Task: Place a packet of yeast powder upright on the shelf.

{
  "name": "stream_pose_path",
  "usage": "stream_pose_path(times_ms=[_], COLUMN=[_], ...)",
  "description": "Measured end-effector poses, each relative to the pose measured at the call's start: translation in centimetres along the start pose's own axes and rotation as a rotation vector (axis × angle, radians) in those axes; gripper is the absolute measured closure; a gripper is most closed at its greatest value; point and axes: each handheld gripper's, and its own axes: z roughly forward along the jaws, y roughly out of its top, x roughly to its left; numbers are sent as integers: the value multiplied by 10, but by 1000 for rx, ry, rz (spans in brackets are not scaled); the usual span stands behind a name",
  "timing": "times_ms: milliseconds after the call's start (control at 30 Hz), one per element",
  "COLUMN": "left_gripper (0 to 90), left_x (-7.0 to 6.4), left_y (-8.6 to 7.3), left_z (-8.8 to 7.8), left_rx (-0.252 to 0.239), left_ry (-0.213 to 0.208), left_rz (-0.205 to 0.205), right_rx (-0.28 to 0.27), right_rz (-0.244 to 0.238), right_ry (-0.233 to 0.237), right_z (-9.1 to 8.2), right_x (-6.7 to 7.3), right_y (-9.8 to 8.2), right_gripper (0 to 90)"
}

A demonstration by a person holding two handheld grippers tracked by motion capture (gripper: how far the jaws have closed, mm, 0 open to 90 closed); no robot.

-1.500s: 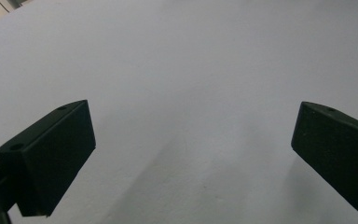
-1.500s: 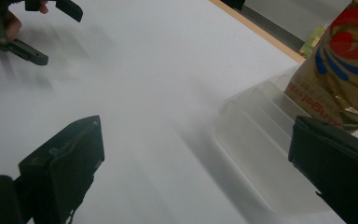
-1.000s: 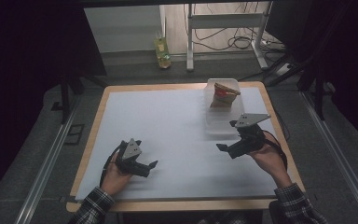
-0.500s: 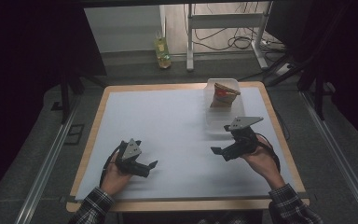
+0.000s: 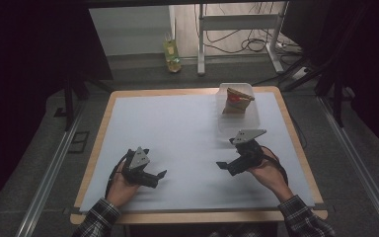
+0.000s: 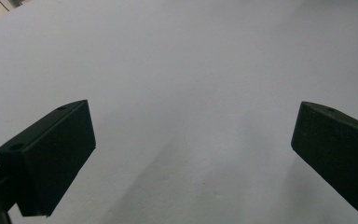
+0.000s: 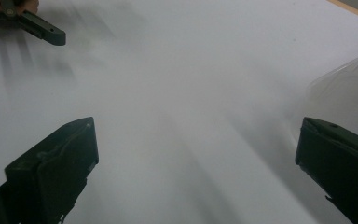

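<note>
Left gripper (image 5: pixel 159 176) low over the white sheet (image 5: pixel 177 143), near the front-left of the table (image 5: pixel 97 143) — jaws spread wide, nothing between them. Matte black blocky pads (image 6: pixel 56 158) in the left gripper view, flat-faced, with smooth bare sheet in the gap. Grey three-cornered plate on top, cable looping off behind the hand.

Right of that, an open stretch of sheet, plain and untextured, pale wood table edge framing it.

Right gripper (image 5: pixel 223 165) held above the sheet, well apart from the left one, tips pointing toward it. Jaws wide open, empty. Right gripper view: same black wedge-shaped pads (image 7: pixel 51 168), slightly scuffed, with the left gripper's tip up in the far corner.

Beyond the right gripper, just past its grey plate — clear plastic tub (image 5: pixel 254 118), rectangular, rounded corners, translucent walls; one corner (image 7: pixel 349 98) beside the right-hand pad in the right gripper view. Inside the tub, a brown crinkled snack bag (image 5: pixel 236 101) with a red patch, standing tilted. Tub and bag not touched by either gripper.
</note>
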Motion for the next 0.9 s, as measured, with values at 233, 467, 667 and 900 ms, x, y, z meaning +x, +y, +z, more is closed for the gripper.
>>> stream_pose_path(times_ms=[233,467,667,900], left_gripper=[0,0,0,0], left_x=[0,-1,-1,-1], left_y=[0,-1,-1,-1], left_z=[0,1,1,1], left_rx=[1,10,19,23], left_ry=[-4,-4,11,21], left_rz=[-3,-3,2,-5], right_rx=[11,21,46,73], right_rz=[4,-5,-11,-19], right_ry=[12,11,16,21], right_z=[10,20,30,36], right_x=[2,2,2,3], right_y=[-5,-12,-19,-22], right_gripper=[0,0,0,0])
